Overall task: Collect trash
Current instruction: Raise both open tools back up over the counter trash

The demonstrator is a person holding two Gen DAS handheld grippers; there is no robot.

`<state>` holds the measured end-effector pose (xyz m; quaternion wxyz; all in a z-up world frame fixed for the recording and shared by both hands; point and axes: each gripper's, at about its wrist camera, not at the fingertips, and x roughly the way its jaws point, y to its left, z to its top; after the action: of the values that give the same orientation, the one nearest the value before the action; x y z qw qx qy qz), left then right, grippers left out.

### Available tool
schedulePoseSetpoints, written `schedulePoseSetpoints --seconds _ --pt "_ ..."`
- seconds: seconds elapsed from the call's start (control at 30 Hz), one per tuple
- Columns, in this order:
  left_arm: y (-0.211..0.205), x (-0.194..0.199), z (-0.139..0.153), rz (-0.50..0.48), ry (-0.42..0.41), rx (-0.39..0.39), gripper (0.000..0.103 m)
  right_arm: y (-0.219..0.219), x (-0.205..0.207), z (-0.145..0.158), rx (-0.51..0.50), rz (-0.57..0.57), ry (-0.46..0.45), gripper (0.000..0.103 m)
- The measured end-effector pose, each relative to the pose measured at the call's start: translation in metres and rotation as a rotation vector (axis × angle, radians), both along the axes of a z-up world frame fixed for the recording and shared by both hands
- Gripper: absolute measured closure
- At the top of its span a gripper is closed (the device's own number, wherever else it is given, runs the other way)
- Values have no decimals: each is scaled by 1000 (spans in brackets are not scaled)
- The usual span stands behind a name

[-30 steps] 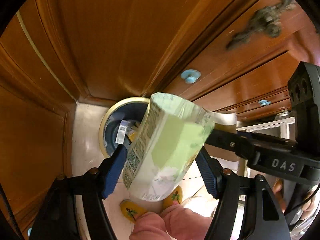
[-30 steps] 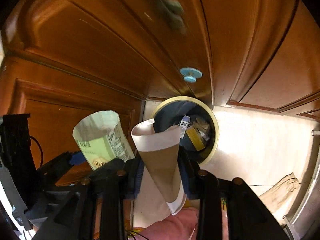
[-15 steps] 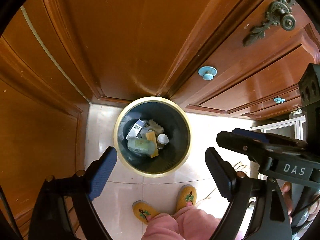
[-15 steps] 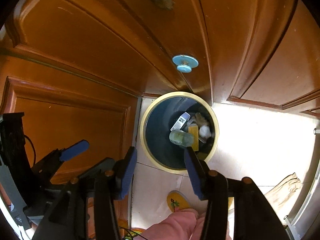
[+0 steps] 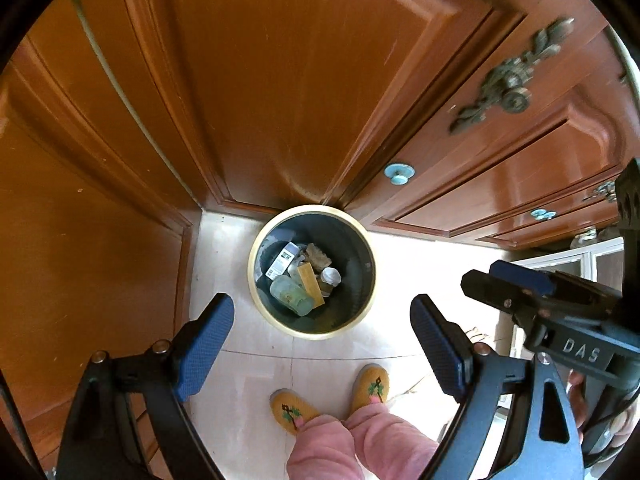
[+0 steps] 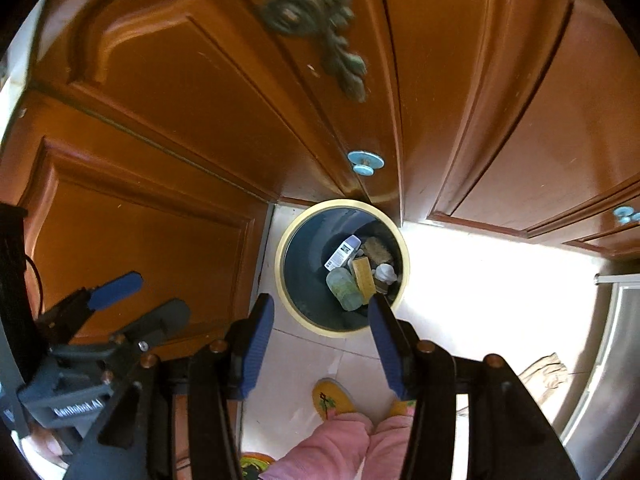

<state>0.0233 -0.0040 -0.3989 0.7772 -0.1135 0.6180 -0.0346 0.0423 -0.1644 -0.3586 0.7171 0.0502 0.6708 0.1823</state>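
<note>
Looking down, we hold the left gripper (image 5: 322, 346) and the right gripper (image 6: 320, 344) above the trash bin (image 5: 256, 248), both with fingers spread apart and nothing between them. The bin stands on the tiled floor (image 5: 420, 256), tucked into the corner where the wooden cabinet doors (image 5: 280, 80) meet. Inside it lie a crumpled green carton (image 5: 290, 294), a yellow box (image 5: 310, 282), a white labelled packet (image 5: 282, 260) and a small white wad (image 5: 331, 276). Our yellow slippers (image 5: 370, 386) stand near the bin's front edge.

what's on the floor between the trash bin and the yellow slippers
Nothing: bare pale floor tile separates the trash bin from the yellow slippers, seen in the left wrist view.
</note>
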Motion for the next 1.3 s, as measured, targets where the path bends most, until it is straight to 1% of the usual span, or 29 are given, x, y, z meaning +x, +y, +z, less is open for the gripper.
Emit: schedulePoseSetpoints --seconds 0.3,0.33,0.5,0.73,0.9,1.07,1.3 --pt "-3 -21 74 -17 -13 19 15 8 -13 68 -4 22 -14 53" --pt "-3 -24 83 -20 -14 19 15 10 -13 74 -4 25 -20 53" --pt "-6 -34 130 -28 -38 35 15 13 -20 122 -6 47 -74 53" --pt "-10 -43 201 -41 -135 75 15 15 -30 187 -32 60 -187 53" --pt "-10 -50 244 -62 -200 71 15 7 -36 230 -57 34 -242 53" --pt "-11 -55 280 -99 -250 75 15 -4 -43 266 -57 -5 -287 53" --pt "-16 -57 318 -150 -323 65 15 -9 -52 311 -58 -41 -366 53"
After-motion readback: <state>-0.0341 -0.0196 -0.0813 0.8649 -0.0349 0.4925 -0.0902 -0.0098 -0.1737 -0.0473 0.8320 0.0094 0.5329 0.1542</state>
